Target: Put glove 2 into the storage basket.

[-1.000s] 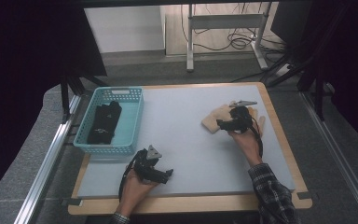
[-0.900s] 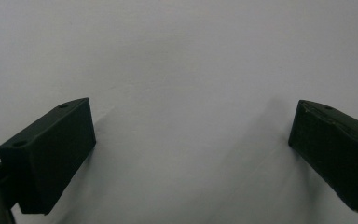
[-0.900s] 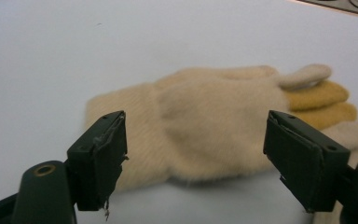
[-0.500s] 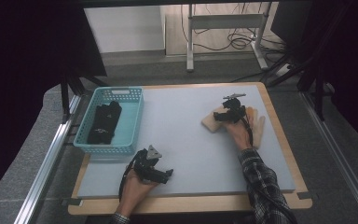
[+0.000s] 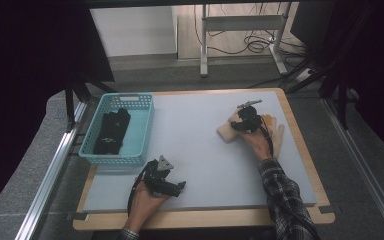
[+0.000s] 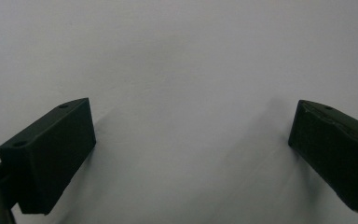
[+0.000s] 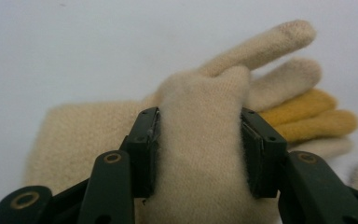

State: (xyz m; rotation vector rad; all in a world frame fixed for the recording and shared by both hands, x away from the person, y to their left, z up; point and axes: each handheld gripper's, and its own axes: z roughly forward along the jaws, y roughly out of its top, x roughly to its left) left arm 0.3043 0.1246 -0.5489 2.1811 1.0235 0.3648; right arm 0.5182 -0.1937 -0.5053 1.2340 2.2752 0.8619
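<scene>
Pinching fuzzy cream knit glove [image 7: 200, 140], R gripper [image 7: 199, 149] just closing, L gripper [image 6: 191, 154] spread

No readable text, label, brand, number or sign is showing anywhere: nothing legible is appearing on the cream glove [image 7: 200, 140], the blue basket [image 5: 142, 135] or the desk [image 5: 195, 150].

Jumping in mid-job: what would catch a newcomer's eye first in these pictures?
The right tongs pinch a bunched fold of a cream knit glove at the table's right side, having just been closing. At the far left sits a teal basket holding dark gloves; the left tongs rest open near the front edge.
</scene>
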